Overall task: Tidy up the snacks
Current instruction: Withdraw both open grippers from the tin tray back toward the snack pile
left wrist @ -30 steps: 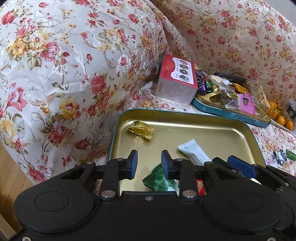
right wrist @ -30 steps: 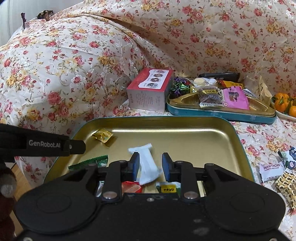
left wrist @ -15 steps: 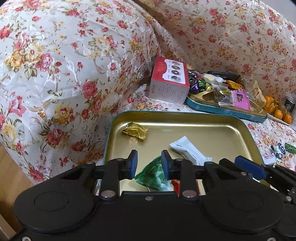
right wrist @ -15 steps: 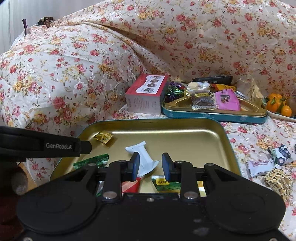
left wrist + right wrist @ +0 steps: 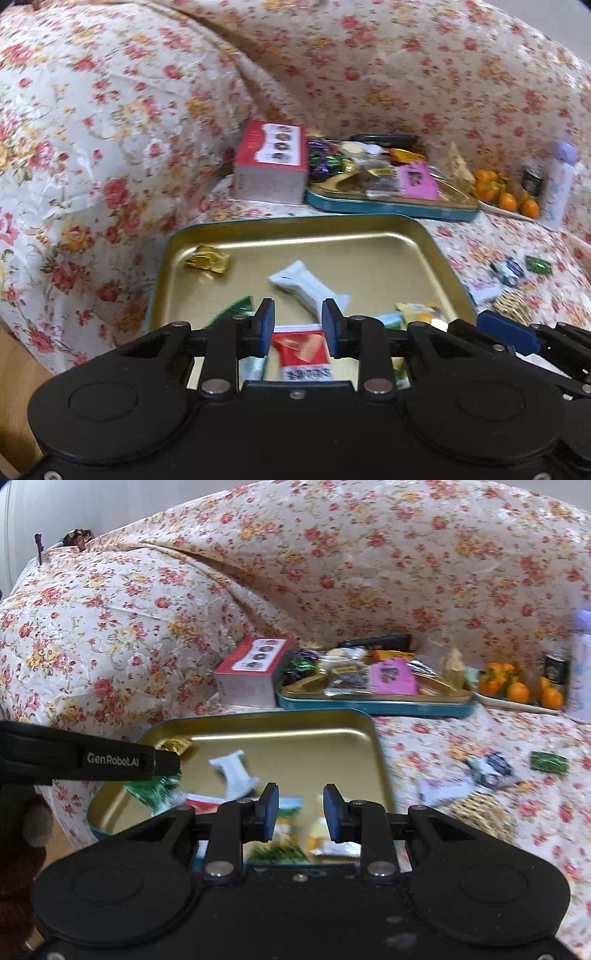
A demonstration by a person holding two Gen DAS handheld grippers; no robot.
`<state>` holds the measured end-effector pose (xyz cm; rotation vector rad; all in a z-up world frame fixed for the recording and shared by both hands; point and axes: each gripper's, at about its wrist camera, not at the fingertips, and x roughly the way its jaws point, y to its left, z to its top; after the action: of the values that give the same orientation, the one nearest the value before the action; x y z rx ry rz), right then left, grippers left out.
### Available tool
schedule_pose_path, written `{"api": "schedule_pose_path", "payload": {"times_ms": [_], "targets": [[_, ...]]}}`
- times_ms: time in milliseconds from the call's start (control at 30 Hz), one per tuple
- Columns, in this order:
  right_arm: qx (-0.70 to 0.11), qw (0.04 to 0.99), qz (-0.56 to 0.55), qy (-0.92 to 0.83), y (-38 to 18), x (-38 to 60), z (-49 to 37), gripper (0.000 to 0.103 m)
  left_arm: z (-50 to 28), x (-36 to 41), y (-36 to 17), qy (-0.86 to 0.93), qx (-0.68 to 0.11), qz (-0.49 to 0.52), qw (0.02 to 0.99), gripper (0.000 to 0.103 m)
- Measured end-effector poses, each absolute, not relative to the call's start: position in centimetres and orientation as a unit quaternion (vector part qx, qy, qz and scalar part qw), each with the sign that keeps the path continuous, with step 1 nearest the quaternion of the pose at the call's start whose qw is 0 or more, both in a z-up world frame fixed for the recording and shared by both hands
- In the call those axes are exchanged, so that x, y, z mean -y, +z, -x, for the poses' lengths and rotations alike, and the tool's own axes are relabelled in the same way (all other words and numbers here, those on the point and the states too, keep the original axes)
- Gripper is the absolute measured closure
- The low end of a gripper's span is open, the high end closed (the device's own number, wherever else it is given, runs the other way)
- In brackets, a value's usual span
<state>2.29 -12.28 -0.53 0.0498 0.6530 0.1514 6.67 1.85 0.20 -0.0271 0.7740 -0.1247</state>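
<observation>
Now hovering above the gold tray (image 5: 436, 254) on the sofa, holding nothing: left hand-held gripper (image 5: 297, 325) and right hand-held gripper (image 5: 300, 806) both parted slightly, over wrapped snacks (image 5: 308, 288) lying inside.

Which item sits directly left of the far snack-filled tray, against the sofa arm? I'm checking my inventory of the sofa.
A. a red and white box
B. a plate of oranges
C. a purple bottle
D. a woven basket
A: the red and white box stands right at the left end of the far teal tray, while the oranges lie off to the tray's right.
</observation>
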Motion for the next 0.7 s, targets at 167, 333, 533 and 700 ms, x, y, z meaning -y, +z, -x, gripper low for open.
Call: {"api": "schedule_pose_path", "payload": {"times_ms": [167, 333, 533, 700], "targets": [[-0.326, 0.944, -0.026, 0.048, -0.8, 15.0, -0.1, 0.074, -5.5, 0.1, 0.3, -0.09, -0.375, -0.006, 0.923, 0.064], [-0.336, 0.941, -0.027, 0.013, -1.6, 18.1, 2.0, 0.074, -4.2, 2.3, 0.4, -0.122, -0.373, -0.019, 0.919, 0.064], [-0.352, 0.934, -0.042, -0.034, -2.9, 21.7, 3.6, 0.074, -2.3, 5.3, 0.5, -0.164, -0.372, -0.041, 0.913, 0.064], [-0.357, 0.931, -0.051, -0.055, -3.5, 24.0, 4.6, 0.074, -0.6, 8.1, 0.2, -0.184, -0.355, -0.083, 0.913, 0.064]]}}
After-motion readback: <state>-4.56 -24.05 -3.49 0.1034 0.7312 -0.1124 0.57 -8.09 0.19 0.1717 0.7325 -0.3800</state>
